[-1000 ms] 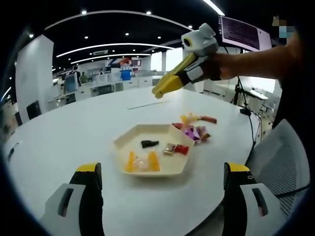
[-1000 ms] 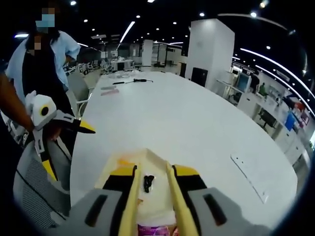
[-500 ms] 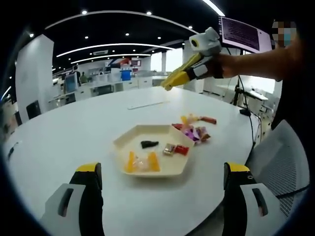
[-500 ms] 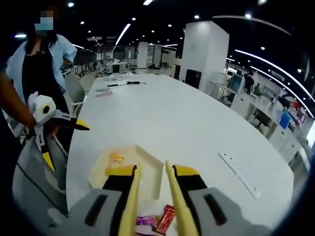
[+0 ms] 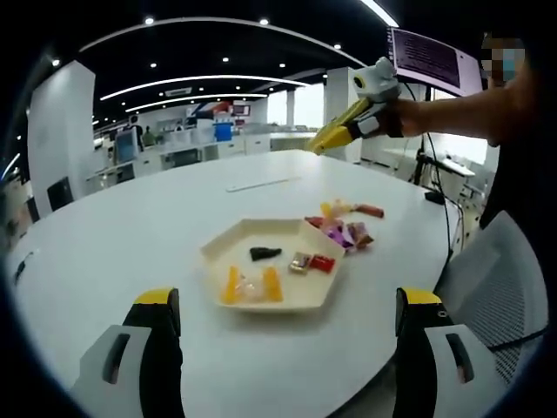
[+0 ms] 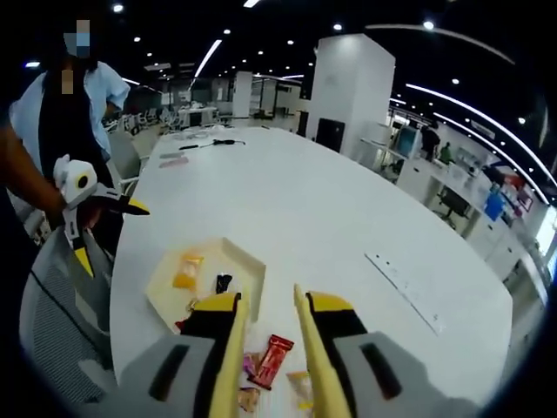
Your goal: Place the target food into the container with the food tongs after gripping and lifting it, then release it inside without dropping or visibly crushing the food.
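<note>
A cream six-sided tray [image 5: 228, 250] lies on the white table, holding a black piece [image 5: 264, 253], orange pieces [image 5: 231, 286] and small wrapped sweets [image 5: 312, 262]. A pile of wrapped snacks [image 5: 344, 229] lies just outside its far right edge. My left gripper [image 5: 287, 300] hangs near the tray, jaws wide apart and empty. My right gripper [image 5: 359, 120] is high at the upper right, well above the table. In the right gripper view its jaws hug yellow food tongs [image 6: 269, 299], whose tips stand slightly apart with nothing between, above the snacks [image 6: 274, 359] and right of the tray [image 6: 165, 296].
A person stands at the table's edge beside a grey mesh chair [image 6: 52, 331]. The left gripper [image 6: 87, 209] is held at the left in the right gripper view. A white strip [image 6: 405, 292] and small items [image 6: 213, 144] lie farther along the table.
The right gripper with the tongs has lifted and drawn back from the tray, toward the upper right. The left gripper, the tray and the food have stayed put.
</note>
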A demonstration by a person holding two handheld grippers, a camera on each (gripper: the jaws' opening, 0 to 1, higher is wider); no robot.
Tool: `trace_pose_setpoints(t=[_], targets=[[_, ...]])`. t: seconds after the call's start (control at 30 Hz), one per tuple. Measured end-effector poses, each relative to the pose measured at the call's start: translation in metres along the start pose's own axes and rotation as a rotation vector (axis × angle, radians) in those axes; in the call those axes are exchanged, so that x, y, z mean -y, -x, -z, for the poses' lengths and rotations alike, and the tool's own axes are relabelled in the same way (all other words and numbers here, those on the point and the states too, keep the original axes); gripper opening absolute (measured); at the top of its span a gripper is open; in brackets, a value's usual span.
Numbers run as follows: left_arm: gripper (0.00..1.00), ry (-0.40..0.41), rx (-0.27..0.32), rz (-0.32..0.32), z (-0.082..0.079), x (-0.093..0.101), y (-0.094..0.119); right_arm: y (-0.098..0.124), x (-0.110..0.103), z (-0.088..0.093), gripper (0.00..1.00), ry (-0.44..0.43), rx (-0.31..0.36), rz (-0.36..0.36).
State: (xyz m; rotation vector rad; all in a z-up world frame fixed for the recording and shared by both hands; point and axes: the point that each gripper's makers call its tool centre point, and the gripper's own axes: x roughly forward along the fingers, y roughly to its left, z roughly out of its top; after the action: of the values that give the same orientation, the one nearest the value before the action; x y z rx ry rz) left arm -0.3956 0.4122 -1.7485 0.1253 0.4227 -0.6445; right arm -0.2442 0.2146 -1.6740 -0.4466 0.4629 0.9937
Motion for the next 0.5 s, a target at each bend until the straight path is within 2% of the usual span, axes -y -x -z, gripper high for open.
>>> trace_pose_setpoints(t=[0.5], targets=[[1.00, -0.003, -0.027, 0.002, 0.007, -0.001, -0.002, 0.023, 0.031, 0.035, 0.29, -0.040, -0.013, 0.035]])
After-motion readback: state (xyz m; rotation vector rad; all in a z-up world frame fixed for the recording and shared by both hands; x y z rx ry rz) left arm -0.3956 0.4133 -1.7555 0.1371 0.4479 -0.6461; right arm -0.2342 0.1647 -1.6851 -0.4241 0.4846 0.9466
